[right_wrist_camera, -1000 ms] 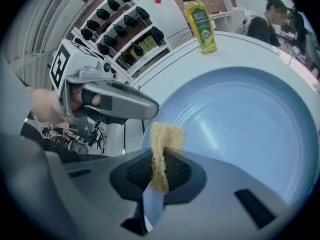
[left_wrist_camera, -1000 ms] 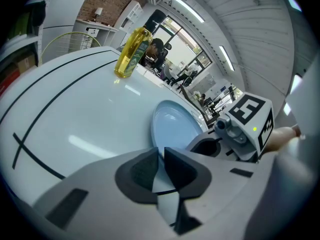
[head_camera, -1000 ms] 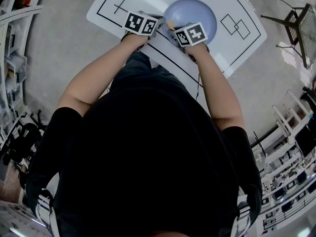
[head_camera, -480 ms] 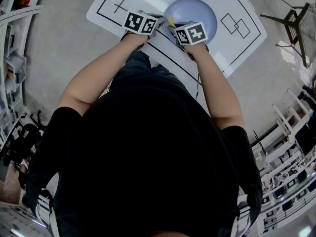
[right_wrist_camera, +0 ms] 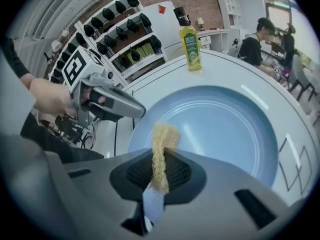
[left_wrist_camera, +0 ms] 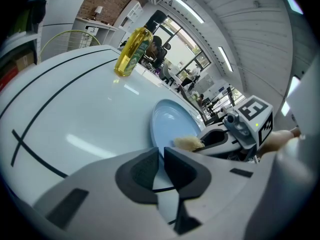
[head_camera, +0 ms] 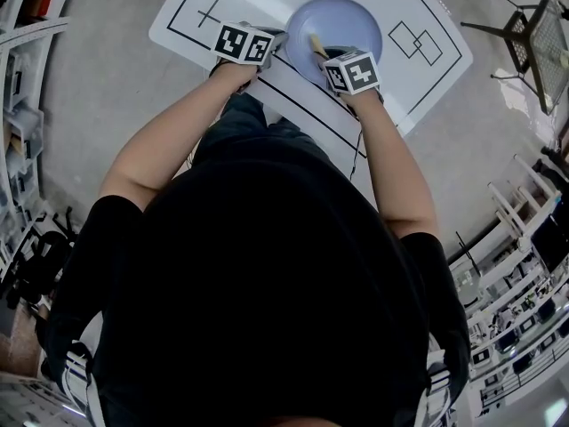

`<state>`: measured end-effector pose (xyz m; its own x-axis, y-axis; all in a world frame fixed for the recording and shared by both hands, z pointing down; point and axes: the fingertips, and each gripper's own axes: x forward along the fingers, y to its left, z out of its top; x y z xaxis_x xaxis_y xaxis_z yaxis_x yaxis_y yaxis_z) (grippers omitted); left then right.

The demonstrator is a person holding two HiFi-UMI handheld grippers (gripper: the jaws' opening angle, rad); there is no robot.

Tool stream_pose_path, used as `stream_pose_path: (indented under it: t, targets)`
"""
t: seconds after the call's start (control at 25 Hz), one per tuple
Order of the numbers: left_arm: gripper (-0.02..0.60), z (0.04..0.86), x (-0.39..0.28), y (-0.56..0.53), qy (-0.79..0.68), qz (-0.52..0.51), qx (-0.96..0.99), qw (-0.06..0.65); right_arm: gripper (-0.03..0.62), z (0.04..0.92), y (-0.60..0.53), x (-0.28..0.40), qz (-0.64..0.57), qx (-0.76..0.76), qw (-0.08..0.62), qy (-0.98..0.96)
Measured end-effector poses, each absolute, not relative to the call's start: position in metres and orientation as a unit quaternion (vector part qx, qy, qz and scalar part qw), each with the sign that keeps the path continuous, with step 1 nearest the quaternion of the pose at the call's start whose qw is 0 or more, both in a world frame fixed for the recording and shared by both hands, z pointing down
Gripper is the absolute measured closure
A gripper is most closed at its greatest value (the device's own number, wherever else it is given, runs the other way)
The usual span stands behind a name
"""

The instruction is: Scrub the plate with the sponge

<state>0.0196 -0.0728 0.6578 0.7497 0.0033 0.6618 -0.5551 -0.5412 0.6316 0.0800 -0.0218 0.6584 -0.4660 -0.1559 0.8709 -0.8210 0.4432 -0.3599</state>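
Note:
A pale blue plate (head_camera: 342, 20) lies on the white table (head_camera: 418, 87). In the left gripper view the plate's (left_wrist_camera: 172, 121) near rim runs between the jaws of my left gripper (left_wrist_camera: 160, 163), which is shut on it. My right gripper (right_wrist_camera: 161, 170) is shut on a thin yellow sponge (right_wrist_camera: 161, 144) that stands on edge over the plate's (right_wrist_camera: 225, 129) near left part. The head view has the left gripper (head_camera: 279, 39) at the plate's left rim and the right gripper (head_camera: 324, 55) at its near rim, with the sponge (head_camera: 315, 43) between them.
A yellow bottle (right_wrist_camera: 190, 41) stands on the table beyond the plate, also visible in the left gripper view as the bottle (left_wrist_camera: 132, 51). Black lines mark the table top. Shelves and chairs surround the table; a person sits in the background.
The right gripper with the sponge has shifted slightly to the right along the plate's near side. The left gripper keeps its hold on the rim.

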Motion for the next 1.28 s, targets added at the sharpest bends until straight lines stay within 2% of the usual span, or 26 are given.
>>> stream_pose_path:
  t: [0.64, 1.28]
  targets:
    - [0.543, 0.657, 0.021, -0.072, -0.155, 0.316, 0.820, 0.451, 0.557, 0.676, 0.005, 0.085, 0.358, 0.314, 0.472, -0.742]
    - [0.543, 0.658, 0.022, -0.070, -0.146, 0.319, 0.816, 0.459, 0.557, 0.677, -0.015, 0.061, 0.358, 0.305, 0.463, -0.751]
